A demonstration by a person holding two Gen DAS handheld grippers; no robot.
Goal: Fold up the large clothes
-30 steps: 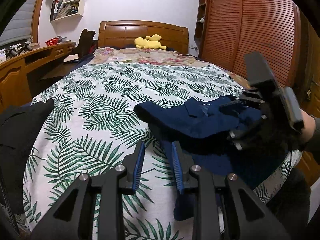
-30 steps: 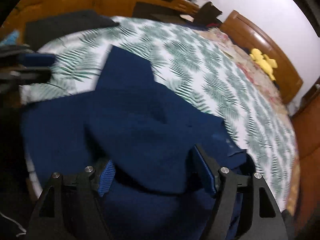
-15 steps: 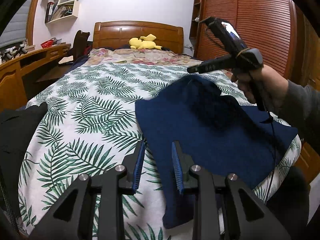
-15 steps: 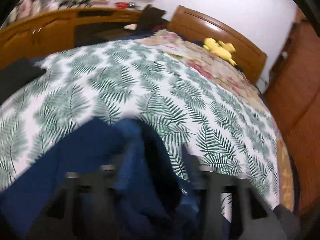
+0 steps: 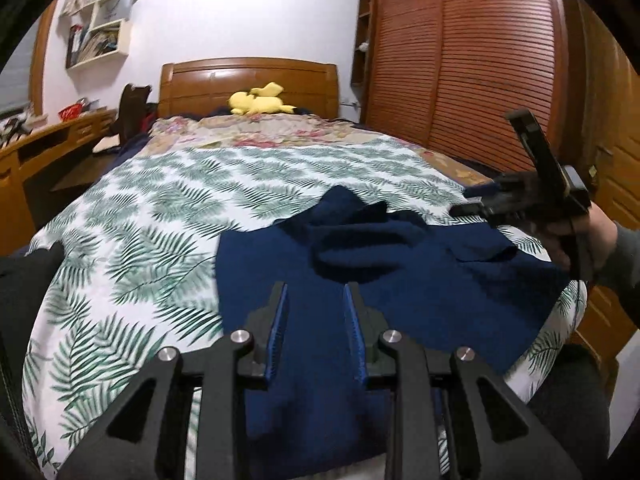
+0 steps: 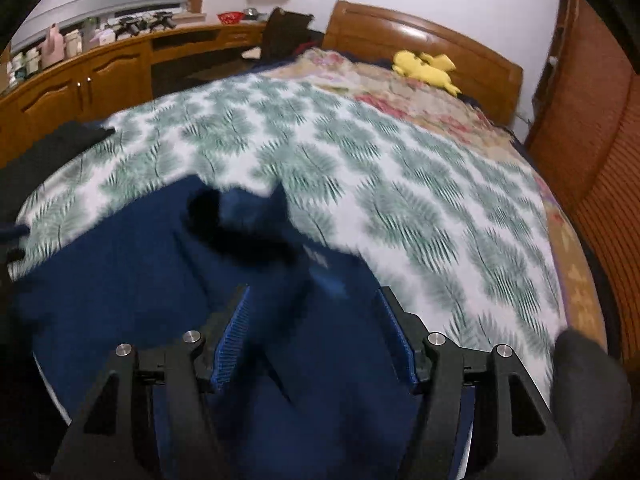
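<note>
Left gripper [image 5: 314,320]: jaws narrowly apart, empty, over navy garment [image 5: 360,280] | Right gripper [image 6: 316,336]: jaws wide, empty, above garment's bunched fold | Leaf-print bedspread [image 5: 160,208] beyond both

The garment [image 5: 360,280] lies on the bed's [image 5: 160,208] near edge, plush toy [image 5: 258,100] behind.

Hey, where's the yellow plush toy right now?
The yellow plush toy lies at the far end of the bed, against the wooden headboard, beyond the floral quilt; both wrist views show it.
</note>
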